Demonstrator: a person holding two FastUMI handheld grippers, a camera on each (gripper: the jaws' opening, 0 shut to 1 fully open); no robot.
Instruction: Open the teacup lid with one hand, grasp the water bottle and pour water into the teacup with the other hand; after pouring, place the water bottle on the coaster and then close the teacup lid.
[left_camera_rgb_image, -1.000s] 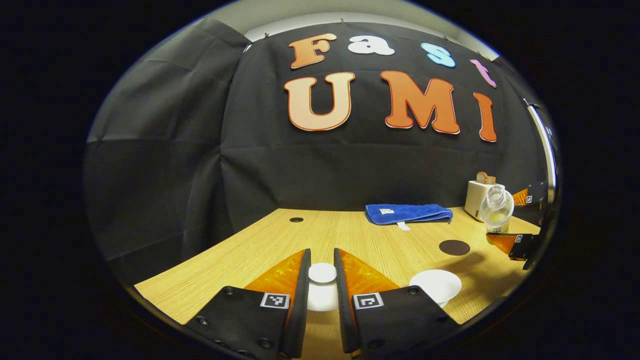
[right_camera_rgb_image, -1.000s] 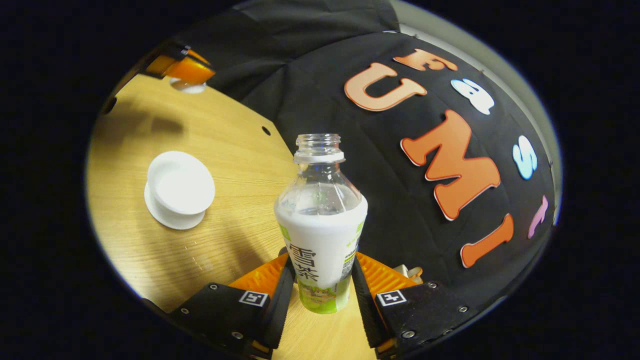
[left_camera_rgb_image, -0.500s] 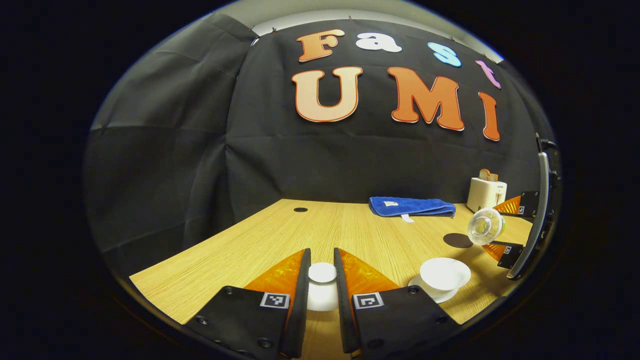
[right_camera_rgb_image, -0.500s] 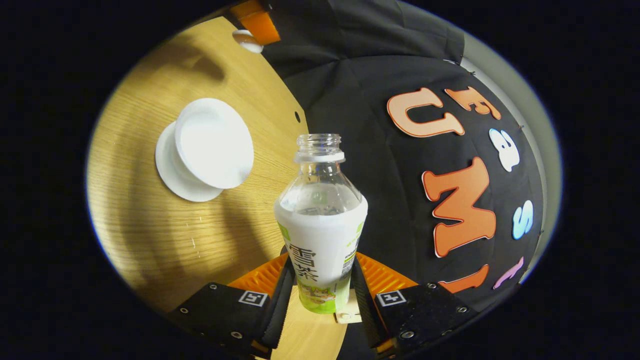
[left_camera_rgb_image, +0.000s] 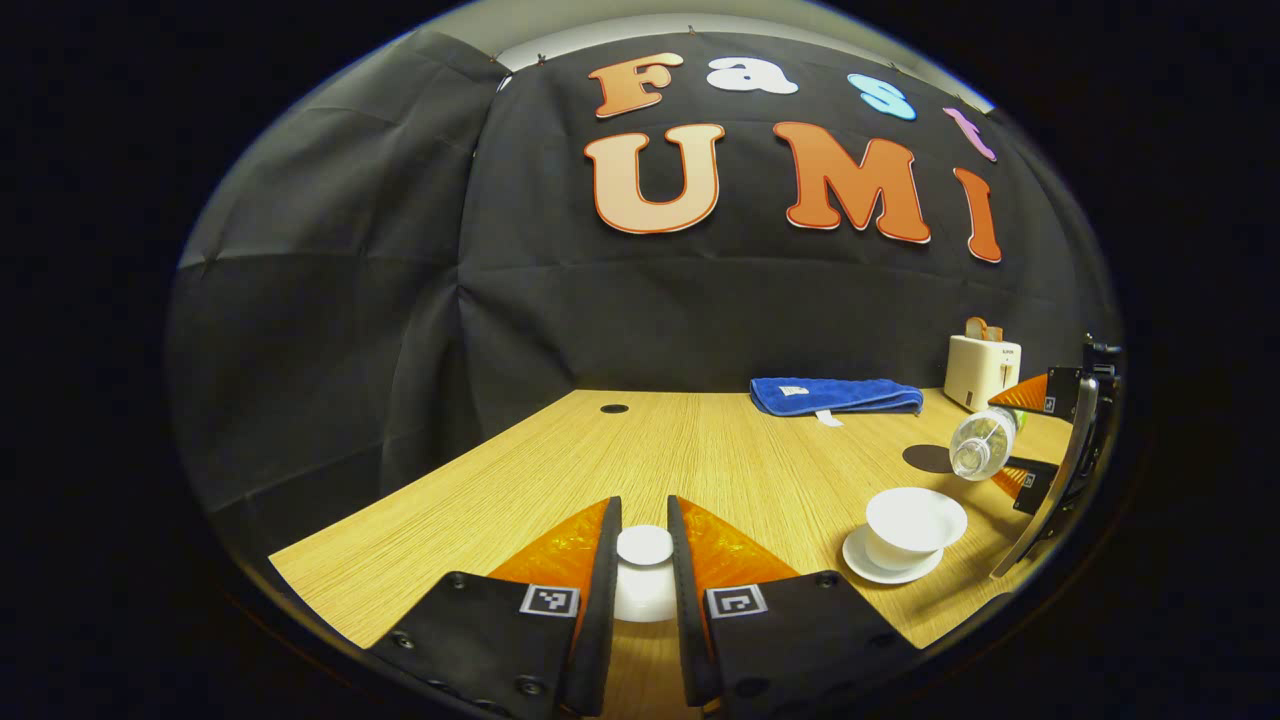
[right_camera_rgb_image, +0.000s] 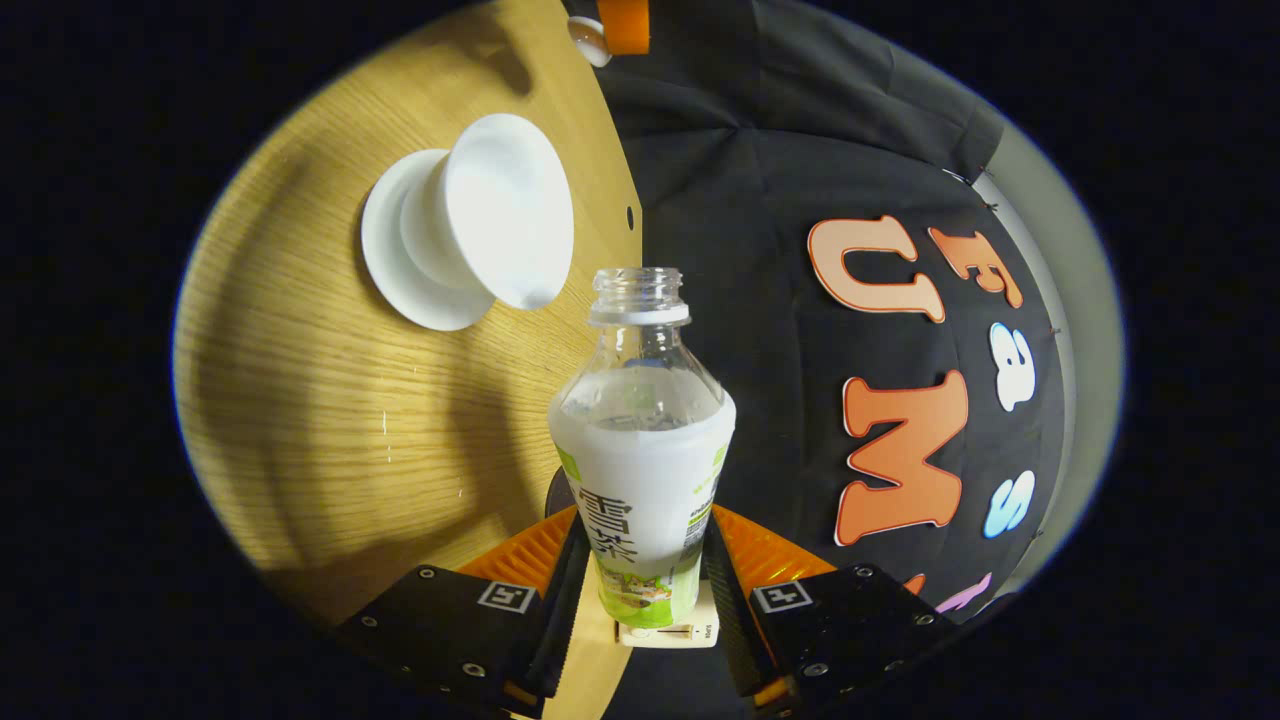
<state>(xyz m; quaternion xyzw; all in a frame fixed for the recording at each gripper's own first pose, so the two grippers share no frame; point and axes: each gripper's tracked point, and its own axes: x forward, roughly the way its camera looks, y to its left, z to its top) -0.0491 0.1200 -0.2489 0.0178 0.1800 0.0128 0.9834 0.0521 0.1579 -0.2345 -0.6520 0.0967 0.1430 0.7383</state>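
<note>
My left gripper (left_camera_rgb_image: 640, 560) is shut on the white teacup lid (left_camera_rgb_image: 644, 548), held above the table near its front. The open white teacup (left_camera_rgb_image: 915, 520) stands on its saucer (left_camera_rgb_image: 890, 570) at the right. My right gripper (right_camera_rgb_image: 640, 560) is shut on the uncapped water bottle (right_camera_rgb_image: 640, 470), which lies tipped nearly on its side with its mouth beside the teacup (right_camera_rgb_image: 500, 235) and above it. In the left gripper view the water bottle (left_camera_rgb_image: 982, 443) hangs tilted over the cup, mouth down-left, and the right gripper's orange fingers (left_camera_rgb_image: 1020, 395) grip it. The dark round coaster (left_camera_rgb_image: 925, 459) lies behind the cup.
A folded blue towel (left_camera_rgb_image: 835, 395) lies at the back of the wooden table (left_camera_rgb_image: 700, 450), with a white toaster (left_camera_rgb_image: 982, 368) to its right. A small cable hole (left_camera_rgb_image: 614, 408) sits at the back left. The lid in my left gripper (right_camera_rgb_image: 590, 28) appears at the top of the right gripper view.
The right gripper has rolled the bottle further over toward the teacup, bringing its mouth close to the rim. The left gripper has drawn back slightly from the cup, still gripping the lid.
</note>
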